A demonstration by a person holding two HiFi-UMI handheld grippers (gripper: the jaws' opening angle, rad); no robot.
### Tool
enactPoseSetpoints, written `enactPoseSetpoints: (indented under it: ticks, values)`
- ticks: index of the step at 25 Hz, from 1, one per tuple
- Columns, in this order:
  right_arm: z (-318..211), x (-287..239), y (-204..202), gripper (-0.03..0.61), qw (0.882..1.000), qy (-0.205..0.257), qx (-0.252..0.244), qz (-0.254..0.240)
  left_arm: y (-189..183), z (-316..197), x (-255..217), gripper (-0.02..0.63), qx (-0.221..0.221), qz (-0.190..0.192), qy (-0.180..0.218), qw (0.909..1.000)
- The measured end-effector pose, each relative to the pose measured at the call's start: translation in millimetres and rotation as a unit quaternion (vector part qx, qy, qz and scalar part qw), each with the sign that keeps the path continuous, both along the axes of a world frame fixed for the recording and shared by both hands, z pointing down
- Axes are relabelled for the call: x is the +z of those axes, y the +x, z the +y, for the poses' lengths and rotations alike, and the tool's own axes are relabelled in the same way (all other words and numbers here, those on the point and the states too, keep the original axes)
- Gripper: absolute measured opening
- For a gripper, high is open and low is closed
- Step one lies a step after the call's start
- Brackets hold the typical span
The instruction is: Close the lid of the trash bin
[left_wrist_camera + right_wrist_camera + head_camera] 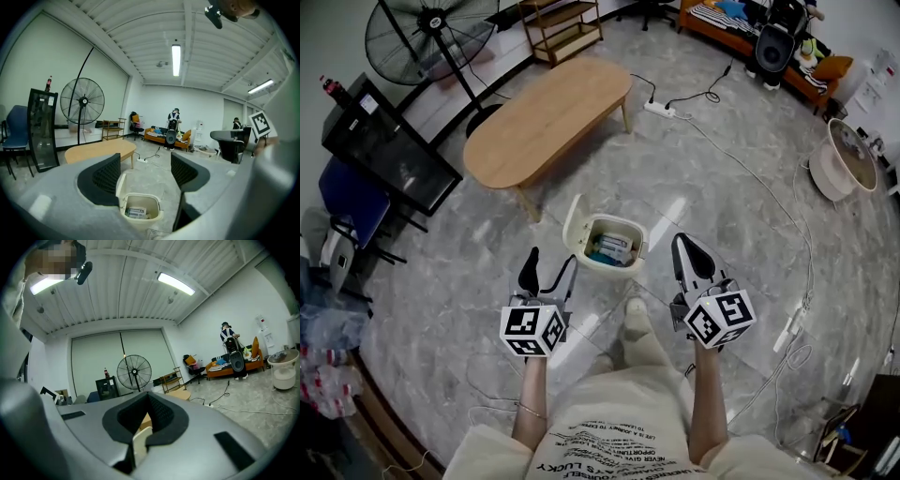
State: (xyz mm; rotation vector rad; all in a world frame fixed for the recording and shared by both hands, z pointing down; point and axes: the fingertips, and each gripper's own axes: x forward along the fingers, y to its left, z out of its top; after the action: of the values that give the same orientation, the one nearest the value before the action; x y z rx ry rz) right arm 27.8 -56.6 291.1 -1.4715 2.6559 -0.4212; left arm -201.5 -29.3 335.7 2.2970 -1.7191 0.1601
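Note:
A cream trash bin (614,246) stands on the marble floor with paper and a box inside. Its lid (574,223) is up, hinged on the bin's left side. My left gripper (547,272) hovers open just in front of the bin's left corner, holding nothing. In the left gripper view the bin (140,212) and its raised lid (120,184) show low between the spread fingers of the left gripper (145,168). To the bin's right, my right gripper (689,258) is shut and empty. In the right gripper view, only a cream strip of the lid (140,444) shows through the right gripper (143,425).
An oval wooden table (548,117) stands beyond the bin. A big floor fan (431,37) and a black cabinet (389,141) are at the left. A power strip (659,108) with a cable lies behind. My own shoe (635,314) is just before the bin.

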Motion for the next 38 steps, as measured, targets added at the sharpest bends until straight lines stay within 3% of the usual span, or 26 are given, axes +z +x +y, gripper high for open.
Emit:
enactPoseSetpoints:
  ticks: [13,25,38]
  values:
    - [-98,46,-16,0.005,0.994,-0.061,-0.091,0.004,7,-76,41,0.322,-0.057,-0.009,-0.058,0.9966]
    - [-133,104,-48,0.005,0.980,-0.117,-0.160,0.021,5,-120,99,0.322,-0.084,-0.010,-0.119,0.9893]
    - [-150,162,-75,0.005,0.972,-0.165,-0.164,0.032,-9,-153,168,0.322,-0.073,-0.020,-0.185,0.9799]
